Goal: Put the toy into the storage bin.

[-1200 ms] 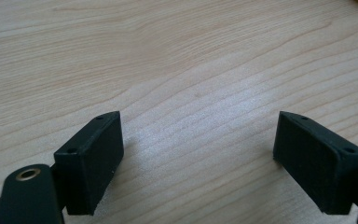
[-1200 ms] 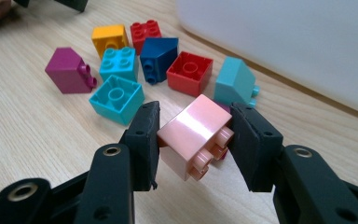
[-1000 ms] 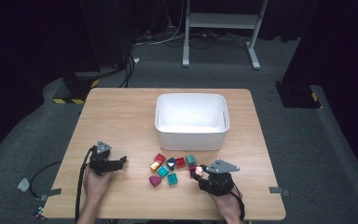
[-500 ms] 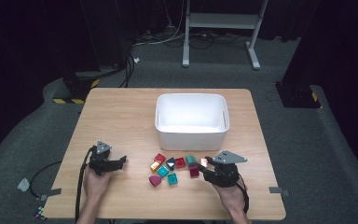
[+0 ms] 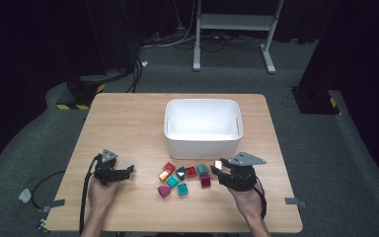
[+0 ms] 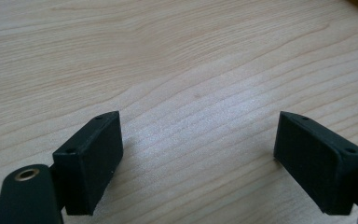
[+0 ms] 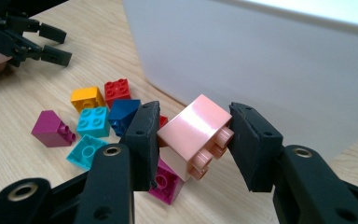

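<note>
A pink building brick (image 7: 196, 135) sits clamped between the pads of the right tongs (image 7: 191, 140), lifted off the tabletop (image 5: 128, 123) at the lower centre of the right gripper view, just before the white bin (image 5: 202, 123). Loose coloured bricks (image 5: 182, 177) lie lower centre. The left tongs (image 6: 198, 154) rest released, lower left.

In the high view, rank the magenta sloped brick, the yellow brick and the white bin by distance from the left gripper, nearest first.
Measured from the left gripper:
1. Yellow brick, at the left end of the brick cluster.
2. Magenta sloped brick, just below the yellow one, toward the person; these two are nearly too close to call.
3. White bin, beyond the cluster toward the table's far side.
</note>
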Demonstrator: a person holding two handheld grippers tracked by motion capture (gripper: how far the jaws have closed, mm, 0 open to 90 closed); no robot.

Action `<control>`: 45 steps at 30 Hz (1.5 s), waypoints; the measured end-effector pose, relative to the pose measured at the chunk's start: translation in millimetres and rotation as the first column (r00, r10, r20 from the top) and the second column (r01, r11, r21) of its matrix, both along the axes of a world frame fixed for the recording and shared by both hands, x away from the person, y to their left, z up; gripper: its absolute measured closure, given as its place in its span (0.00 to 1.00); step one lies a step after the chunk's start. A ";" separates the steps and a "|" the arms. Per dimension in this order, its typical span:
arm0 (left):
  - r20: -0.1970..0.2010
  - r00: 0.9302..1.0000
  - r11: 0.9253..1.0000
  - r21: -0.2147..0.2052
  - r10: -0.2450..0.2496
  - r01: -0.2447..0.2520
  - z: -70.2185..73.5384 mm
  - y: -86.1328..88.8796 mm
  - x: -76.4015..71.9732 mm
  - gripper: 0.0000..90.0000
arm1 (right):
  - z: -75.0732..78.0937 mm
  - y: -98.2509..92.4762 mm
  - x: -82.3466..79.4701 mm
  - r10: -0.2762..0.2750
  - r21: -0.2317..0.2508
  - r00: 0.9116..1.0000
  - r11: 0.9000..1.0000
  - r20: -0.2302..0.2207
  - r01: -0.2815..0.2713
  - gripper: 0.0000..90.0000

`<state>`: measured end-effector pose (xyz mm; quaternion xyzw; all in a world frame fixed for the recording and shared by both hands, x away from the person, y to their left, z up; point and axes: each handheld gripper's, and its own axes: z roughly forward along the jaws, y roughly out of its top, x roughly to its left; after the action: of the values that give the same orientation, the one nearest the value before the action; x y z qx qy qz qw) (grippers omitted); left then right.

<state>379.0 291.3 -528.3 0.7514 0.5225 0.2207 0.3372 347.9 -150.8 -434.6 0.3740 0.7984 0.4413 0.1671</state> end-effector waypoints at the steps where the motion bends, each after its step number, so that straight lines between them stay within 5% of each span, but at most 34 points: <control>1: 0.001 1.000 1.000 -0.001 0.001 -0.001 -0.2 -0.3 0.0 0.18 | 1.3 -0.5 1.4 -0.002 0.001 1.000 1.000 -0.002 0.002 0.61; 11: 0.000 1.000 1.000 0.006 -0.003 0.003 -0.1 -0.7 0.0 0.17 | 18.6 -4.0 6.1 -0.009 0.009 1.000 1.000 0.021 0.009 0.61; 19: 0.000 1.000 1.000 0.015 -0.006 0.006 -0.1 -1.1 -0.2 0.17 | 30.1 -9.5 17.2 -0.007 0.063 1.000 0.998 -0.002 0.007 0.61; 45: 0.000 1.000 1.000 0.018 -0.005 0.005 -0.1 -1.4 -0.1 0.17 | 70.9 -12.4 48.0 -0.039 0.084 0.999 0.996 0.006 0.038 0.61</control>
<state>378.8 289.9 -528.3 0.7557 0.5185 0.2246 0.3309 395.9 -163.2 -363.7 0.3945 0.7712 0.4725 0.1626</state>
